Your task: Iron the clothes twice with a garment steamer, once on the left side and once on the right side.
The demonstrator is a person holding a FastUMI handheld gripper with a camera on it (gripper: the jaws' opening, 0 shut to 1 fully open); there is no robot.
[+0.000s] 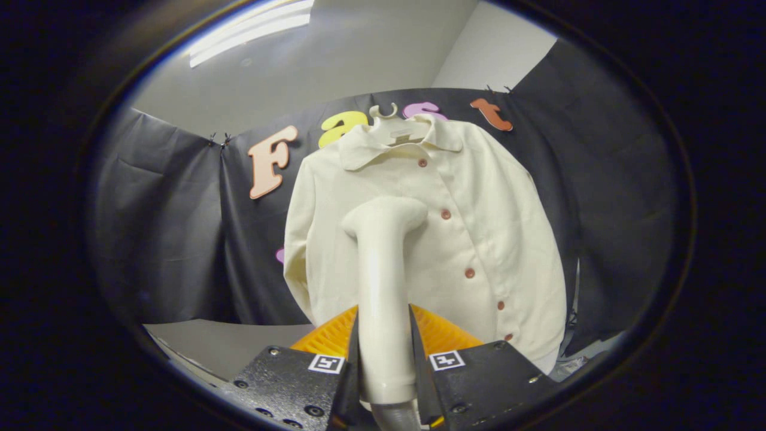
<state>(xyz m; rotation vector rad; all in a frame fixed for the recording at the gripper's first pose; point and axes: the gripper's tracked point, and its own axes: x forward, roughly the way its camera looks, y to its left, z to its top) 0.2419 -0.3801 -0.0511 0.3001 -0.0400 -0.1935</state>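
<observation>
Two fingers of the gripper (386,353) clamp the steamer (383,287), head at twelve o'clock against the hanging shirt (479,227); next, likely a downward stroke.

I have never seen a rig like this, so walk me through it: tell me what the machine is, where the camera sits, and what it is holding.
There is no robot arm here. A person carries a hand-held two-finger gripper, and the camera rides on it, looking forward along its fingers. That wide lens bends the picture into a round shape. Both fingers press on the handle of a cream garment steamer, whose head points up toward a cream button-up shirt. The shirt hangs on a hanger in front of the black cloth wall. Whether the steamer head touches the fabric cannot be told. A pale surface lies below.
</observation>
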